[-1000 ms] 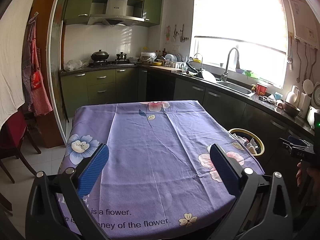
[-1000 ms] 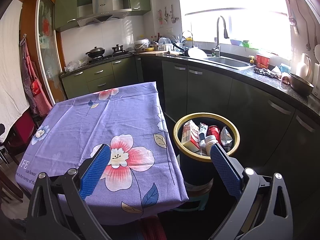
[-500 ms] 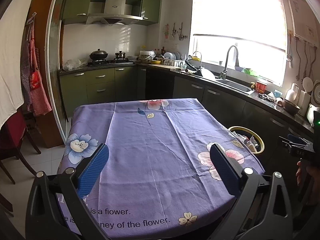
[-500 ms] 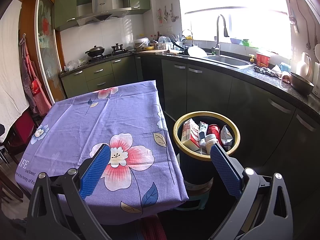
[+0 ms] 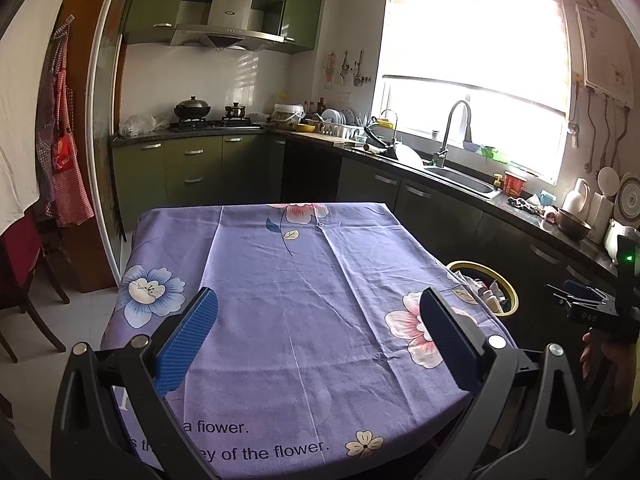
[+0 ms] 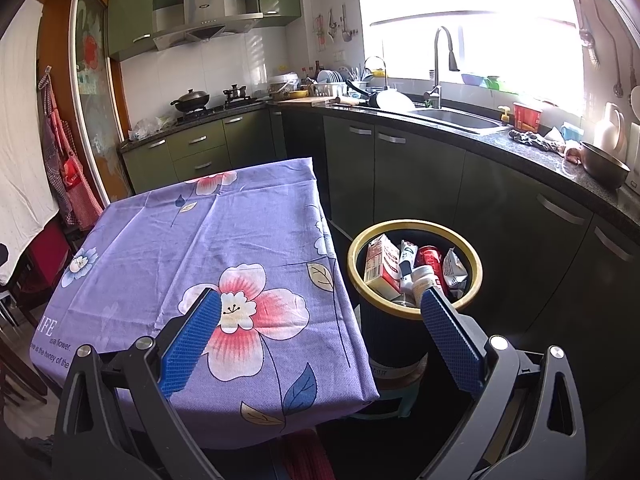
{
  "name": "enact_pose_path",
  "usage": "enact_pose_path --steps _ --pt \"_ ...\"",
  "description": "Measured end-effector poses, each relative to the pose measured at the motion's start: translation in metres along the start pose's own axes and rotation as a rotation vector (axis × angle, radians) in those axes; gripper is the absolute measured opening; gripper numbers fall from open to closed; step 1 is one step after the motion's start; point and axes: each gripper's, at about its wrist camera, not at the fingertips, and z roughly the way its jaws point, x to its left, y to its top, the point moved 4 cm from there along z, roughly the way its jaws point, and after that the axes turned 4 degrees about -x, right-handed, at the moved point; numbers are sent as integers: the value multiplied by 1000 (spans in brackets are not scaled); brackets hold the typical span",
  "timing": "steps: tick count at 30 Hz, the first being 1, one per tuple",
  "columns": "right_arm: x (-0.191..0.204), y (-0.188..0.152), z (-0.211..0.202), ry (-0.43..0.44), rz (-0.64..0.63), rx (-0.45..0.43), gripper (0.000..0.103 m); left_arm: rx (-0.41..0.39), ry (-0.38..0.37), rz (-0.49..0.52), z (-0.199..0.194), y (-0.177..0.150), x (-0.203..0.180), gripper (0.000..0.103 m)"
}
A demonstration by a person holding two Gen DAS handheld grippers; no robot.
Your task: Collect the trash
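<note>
A dark trash bin with a yellow rim (image 6: 416, 312) stands on the floor right of the table; it shows in the left wrist view (image 5: 510, 300) too. Inside lie a milk carton (image 6: 380, 266), a red can (image 6: 430, 258), a white bottle (image 6: 420, 280) and a foil wrapper (image 6: 454, 268). The table wears a purple flowered cloth (image 5: 304, 304), also in the right wrist view (image 6: 224, 248), with no trash visible on it. My left gripper (image 5: 316, 336) is open and empty above the table's near edge. My right gripper (image 6: 320, 336) is open and empty, held between table corner and bin.
Dark counter (image 6: 520, 148) with sink (image 6: 456, 118), bowl (image 6: 604, 164) and dishes runs along the right. Green cabinets and stove (image 5: 196, 120) stand at the back. A chair (image 5: 28, 280) and hanging aprons (image 5: 66, 160) are at the left. The other hand-held gripper (image 5: 600, 308) shows at right.
Both grippers drifted slightly; the views shift a little. Both stay open and empty. The bin's contents have not moved.
</note>
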Motion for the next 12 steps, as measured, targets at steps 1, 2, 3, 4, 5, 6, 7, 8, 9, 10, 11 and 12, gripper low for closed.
enact_pose_path --steps 1,2,3,4,5,6,7,8,9,10,11,12 --pt "0 -1 1 1 0 3 98 3 8 2 1 0 0 96" --pt "0 -1 2 1 2 5 98 7 9 1 3 1 1 96" --pt "1 -2 3 1 3 8 98 15 8 2 5 2 1 96" --pt "1 -2 4 2 4 10 98 27 10 3 8 1 1 96" --pt "2 -3 5 4 4 13 98 39 16 7 12 1 2 96" --pt "3 -3 7 6 4 15 98 50 20 11 16 2 3 96" --pt "4 -2 8 8 4 17 98 59 23 14 20 2 4 96" --pt "5 -2 10 11 3 19 98 68 25 15 25 3 5 96" --pt "8 -2 14 15 -1 23 98 81 28 13 32 4 8 96" --pt "10 -2 18 15 -6 29 98 93 27 11 38 5 10 96" --pt "13 -1 24 15 -15 38 98 112 28 5 48 6 14 96" --pt "16 0 30 16 -21 45 98 125 28 0 55 6 18 96"
